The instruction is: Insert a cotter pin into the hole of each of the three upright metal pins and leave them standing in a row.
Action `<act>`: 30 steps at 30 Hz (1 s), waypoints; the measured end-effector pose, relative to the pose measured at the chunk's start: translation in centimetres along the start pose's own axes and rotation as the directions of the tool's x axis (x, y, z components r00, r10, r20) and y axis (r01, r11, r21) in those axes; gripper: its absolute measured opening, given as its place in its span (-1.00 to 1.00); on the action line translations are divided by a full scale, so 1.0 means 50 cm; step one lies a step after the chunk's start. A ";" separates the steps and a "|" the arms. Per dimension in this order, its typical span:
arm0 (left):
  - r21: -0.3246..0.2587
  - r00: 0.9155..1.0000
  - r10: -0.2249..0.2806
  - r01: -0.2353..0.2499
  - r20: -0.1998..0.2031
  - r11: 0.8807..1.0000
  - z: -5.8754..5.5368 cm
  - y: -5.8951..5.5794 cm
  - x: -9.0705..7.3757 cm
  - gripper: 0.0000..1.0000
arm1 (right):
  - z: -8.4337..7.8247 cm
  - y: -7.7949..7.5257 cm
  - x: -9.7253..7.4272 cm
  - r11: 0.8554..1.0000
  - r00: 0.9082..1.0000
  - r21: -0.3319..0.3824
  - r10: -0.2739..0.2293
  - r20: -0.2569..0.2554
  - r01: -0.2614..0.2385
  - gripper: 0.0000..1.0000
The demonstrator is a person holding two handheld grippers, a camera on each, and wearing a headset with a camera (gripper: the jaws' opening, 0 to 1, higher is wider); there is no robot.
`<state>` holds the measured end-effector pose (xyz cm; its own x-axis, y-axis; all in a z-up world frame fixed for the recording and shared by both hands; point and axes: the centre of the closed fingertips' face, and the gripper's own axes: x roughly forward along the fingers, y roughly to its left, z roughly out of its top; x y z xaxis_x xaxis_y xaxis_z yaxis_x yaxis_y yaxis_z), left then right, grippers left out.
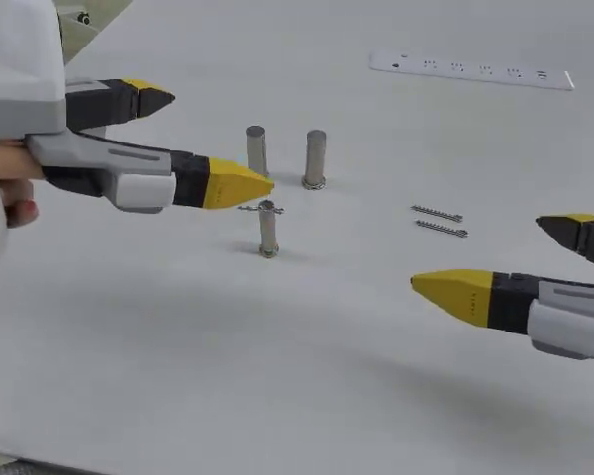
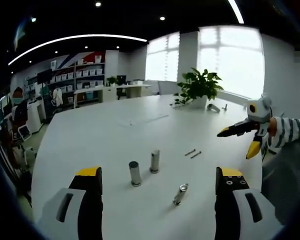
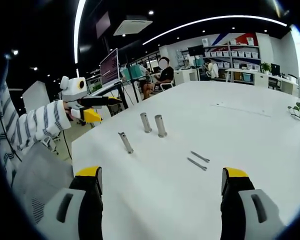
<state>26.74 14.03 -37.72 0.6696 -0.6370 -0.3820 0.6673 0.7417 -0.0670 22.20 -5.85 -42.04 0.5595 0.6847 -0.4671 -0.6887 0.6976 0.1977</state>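
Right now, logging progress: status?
Left gripper, right gripper open, empty. Front pin has cotter pin; rear pins bare. Two loose cotter pins on table. Nothing blocking.

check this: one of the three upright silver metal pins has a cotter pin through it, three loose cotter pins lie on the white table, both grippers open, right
The count is off: two loose thin metal cotter pins lie on the white table, not three, as the head view shows. The front silver metal pin does hold one, and the left gripper and right gripper are open.
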 end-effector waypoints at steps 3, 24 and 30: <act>0.000 1.000 0.024 -0.024 -0.011 1.000 -0.003 0.021 0.013 0.77 | -0.005 0.000 -0.003 1.000 1.000 -0.005 -0.006 -0.010 0.005 0.94; -0.068 0.993 0.071 -0.077 -0.097 0.995 -0.046 0.101 0.099 0.12 | -0.012 -0.021 -0.046 0.997 0.998 0.051 -0.065 0.011 0.065 0.88; -0.040 0.994 0.063 -0.067 -0.091 0.997 -0.034 0.088 0.128 0.00 | -0.013 -0.025 -0.053 0.996 0.997 0.054 -0.077 0.010 0.076 0.87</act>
<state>33.43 13.55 -42.01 0.6783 -0.5669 -0.4674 0.6073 0.7907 -0.0777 21.27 -8.65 -41.63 0.6154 0.6310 -0.4723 -0.6182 0.7582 0.2075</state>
